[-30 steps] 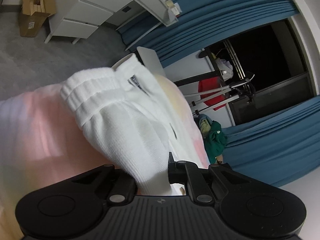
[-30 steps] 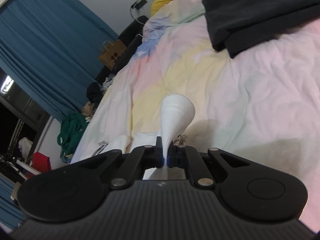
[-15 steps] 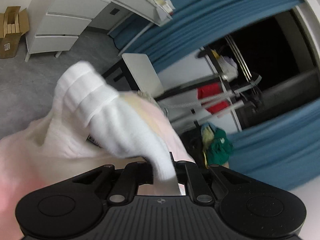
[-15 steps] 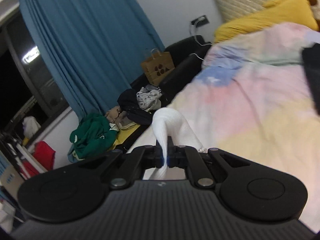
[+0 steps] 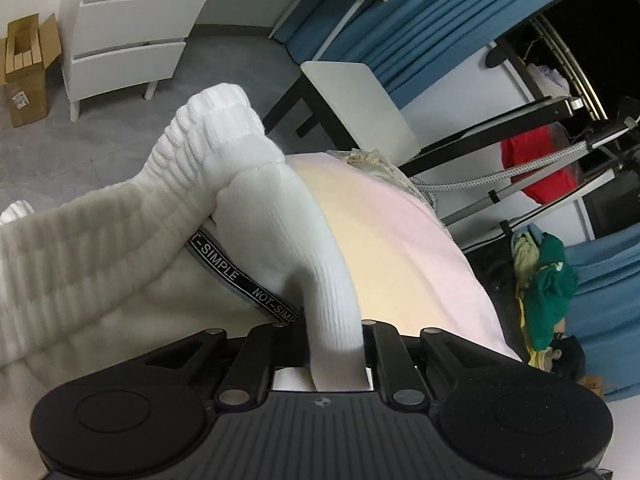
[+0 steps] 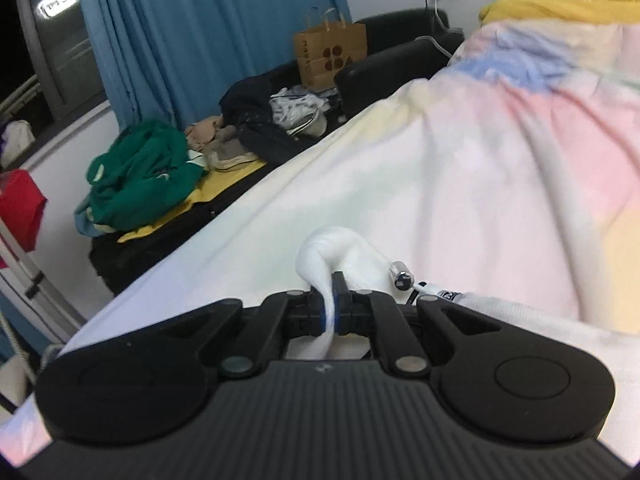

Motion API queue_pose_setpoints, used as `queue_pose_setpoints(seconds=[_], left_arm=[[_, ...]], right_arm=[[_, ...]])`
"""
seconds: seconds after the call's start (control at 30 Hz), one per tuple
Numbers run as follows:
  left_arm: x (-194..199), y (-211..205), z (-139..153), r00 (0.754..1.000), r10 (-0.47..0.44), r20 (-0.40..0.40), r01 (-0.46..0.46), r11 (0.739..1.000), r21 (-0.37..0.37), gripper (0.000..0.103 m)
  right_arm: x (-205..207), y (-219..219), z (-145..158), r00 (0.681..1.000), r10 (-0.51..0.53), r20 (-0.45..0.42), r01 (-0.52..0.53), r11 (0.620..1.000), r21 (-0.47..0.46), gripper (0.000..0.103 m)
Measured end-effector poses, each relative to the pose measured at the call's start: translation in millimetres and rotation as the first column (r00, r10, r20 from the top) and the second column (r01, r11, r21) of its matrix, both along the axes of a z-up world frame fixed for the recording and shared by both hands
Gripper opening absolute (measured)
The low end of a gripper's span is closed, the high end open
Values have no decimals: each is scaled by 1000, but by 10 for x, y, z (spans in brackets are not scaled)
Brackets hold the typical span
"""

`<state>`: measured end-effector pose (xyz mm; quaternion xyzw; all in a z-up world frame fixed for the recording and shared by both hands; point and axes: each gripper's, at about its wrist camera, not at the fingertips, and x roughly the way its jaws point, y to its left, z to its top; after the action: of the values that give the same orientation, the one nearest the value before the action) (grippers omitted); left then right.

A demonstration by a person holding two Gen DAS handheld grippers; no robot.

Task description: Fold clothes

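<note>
- Slipping is the risk on the left: the left gripper (image 5: 335,344) has its jaws opening while a thick fold of the white garment (image 5: 276,216) sits between them; if they part before the cloth rests on the bed (image 5: 400,248), the fold could slide off the near-left edge toward the grey floor (image 5: 120,120)
- Snagging is a second worry; the black drawstring band (image 5: 240,276) printed with letters runs just left of the left gripper and could catch on a finger as it lets go
- Uneven release could undo the fold; the right gripper (image 6: 335,300) is pinched on a thin twist of the same white garment (image 6: 340,248), so pulling while the left side loosens would drag the cloth askew
- Left fingers (image 5: 380,344): slightly apart and widening; the cloth fills the gap and touches both pads
- Right fingers (image 6: 339,284): together, clamped on the white cloth; a metal-tipped cord end (image 6: 401,273) lies just right of them on the pastel bed (image 6: 480,160)
- Garment's place: bunched at the near edge of the bed, held at both ends
</note>
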<state>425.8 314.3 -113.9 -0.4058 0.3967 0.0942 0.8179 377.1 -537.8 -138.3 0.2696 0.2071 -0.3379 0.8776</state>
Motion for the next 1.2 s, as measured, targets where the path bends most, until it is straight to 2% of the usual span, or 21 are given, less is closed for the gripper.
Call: queue_pose_setpoints(seconds=[0.03,0.07,0.1,0.13,0.2,0.27,0.37,0.47,0.53,0.63,0.7,0.77,0.83,0.9,0.97,1.07,1.13,1.17,1.2], left_arm=[[-13,3,16,1000,-16,13,16,1000,2,31],[-31,3,39,999,-37,27,37,999,7,39],[-87,1,78,998,-53,39,52,998,22,56],[-178,-1,131,997,-65,50,63,997,48,67],[-365,-18,250,993,-91,77,83,992,94,74],[-631,-41,375,985,-114,131,102,990,97,77],[-1117,-40,483,975,-102,199,92,994,59,82],[-1638,3,388,977,-39,211,54,996,-66,82],[-1949,49,249,982,10,189,21,987,-159,83],[-2173,43,-2,992,62,110,-32,966,-257,83],[-2212,35,-159,995,88,46,-69,949,-308,83],[-2199,50,-280,992,122,38,-101,931,-351,83],[-2109,61,-353,986,146,79,-109,928,-355,80],[-1969,49,-412,980,158,121,-108,934,-340,78],[-1818,26,-471,973,169,156,-114,944,-310,73],[-1633,-33,-487,967,167,194,-127,971,-202,61],[-1568,-112,-447,960,169,224,-135,978,-159,41],[-1553,-124,-430,956,176,236,-140,977,-162,33],[-1557,-99,-416,952,187,242,-144,972,-185,24]], right_arm=[[-56,0,24,1000,4,24,-5,1000,25,8],[-137,-23,50,999,12,49,-14,998,53,14],[-221,-43,76,997,19,73,-25,996,82,26],[-341,-35,105,995,21,95,-31,994,106,32],[-584,-14,165,990,25,139,-46,987,152,53],[-893,66,226,985,26,171,-54,985,165,64],[-1376,186,219,974,61,217,-110,969,221,65],[-1809,294,77,968,75,241,-156,928,339,65],[-2053,362,-38,964,58,259,-165,897,411,65],[-2251,430,-185,966,64,251,-181,861,476,65],[-2255,415,-303,965,97,242,-215,822,527,65],[-2239,409,-478,962,104,251,-238,771,591,64],[-2214,403,-592,955,90,282,-249,757,604,64],[-2135,384,-647,947,81,312,-260,764,591,64],[-1996,361,-668,936,97,337,-280,787,551,65],[-1795,300,-658,930,106,352,-276,833,479,61],[-1726,286,-665,933,58,356,-228,860,457,43],[-1672,262,-669,936,40,351,-209,864,458,28],[-1620,239,-672,938,23,346,-190,868,459,20]])
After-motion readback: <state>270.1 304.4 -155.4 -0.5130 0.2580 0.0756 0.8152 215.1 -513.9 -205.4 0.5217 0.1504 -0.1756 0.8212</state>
